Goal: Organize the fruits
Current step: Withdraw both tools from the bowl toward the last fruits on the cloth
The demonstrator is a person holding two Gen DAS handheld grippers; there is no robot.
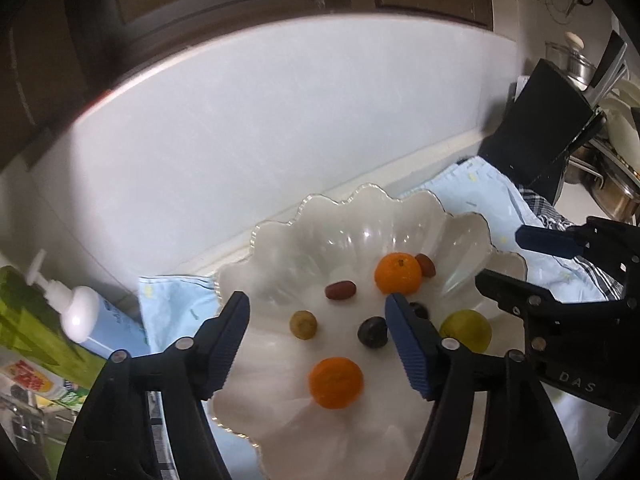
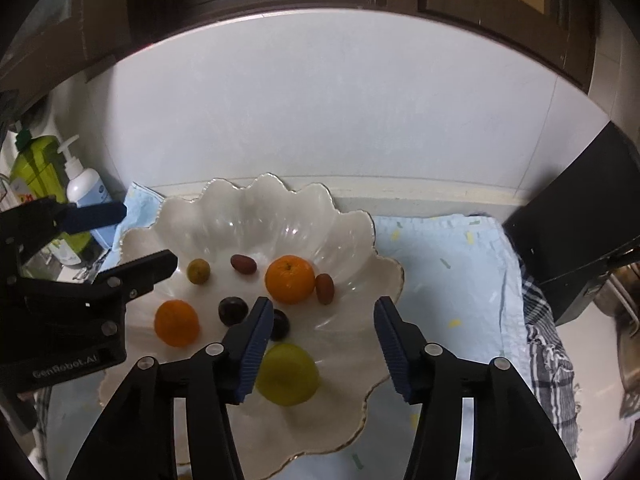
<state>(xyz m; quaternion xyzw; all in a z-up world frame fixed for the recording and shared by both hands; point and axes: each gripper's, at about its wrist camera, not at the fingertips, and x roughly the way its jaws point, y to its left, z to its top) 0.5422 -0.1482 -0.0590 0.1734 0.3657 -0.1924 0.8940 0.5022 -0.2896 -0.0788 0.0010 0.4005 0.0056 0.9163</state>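
Left wrist view: left gripper spread wide, nothing pinched, hovering over the scalloped bowl. Between the jaws and below: small orange nearest, olive-green fruit, dark grape, red date; larger orange just beyond the right pad. Probably light, firm, smooth-skinned, prone to rolling; best pinched across the widest middle. Bowl looks glossy and fragile.

Right wrist view: right gripper also spread, empty. Green fruit between the jaws near the left pad, a 2nd dark grape partly hidden behind that pad, a 2nd date ahead. All 8 fruits inside the bowl.
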